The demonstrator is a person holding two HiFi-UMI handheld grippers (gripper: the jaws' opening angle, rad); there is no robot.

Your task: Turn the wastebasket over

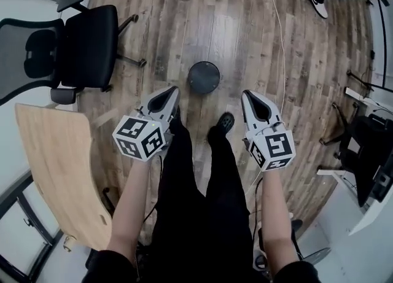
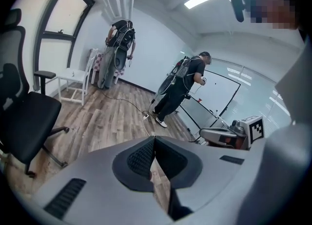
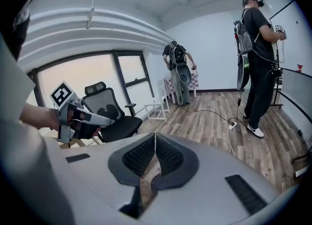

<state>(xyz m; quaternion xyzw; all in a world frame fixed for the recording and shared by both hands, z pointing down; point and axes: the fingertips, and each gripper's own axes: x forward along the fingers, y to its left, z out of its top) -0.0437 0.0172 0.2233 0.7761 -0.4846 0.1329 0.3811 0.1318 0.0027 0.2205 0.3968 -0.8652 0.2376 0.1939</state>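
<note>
Head view: wastebasket [image 1: 204, 77] sits well apart from office chair [image 1: 89, 45].

We see our left gripper [image 2: 155, 141] with its jaws pressed together, nothing between them. Beyond lie a wooden floor [image 2: 102, 121], a black office chair [image 2: 27, 114] at left, two standing people [image 2: 183, 90], and the right gripper [image 2: 217, 134]. A small white object [image 2: 145, 116] is perhaps a power strip.

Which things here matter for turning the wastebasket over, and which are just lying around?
For the job: wastebasket; left gripper and right gripper, both shut and empty.
Just lying about: office chair; wooden tabletop; white cable on the floor.
</note>
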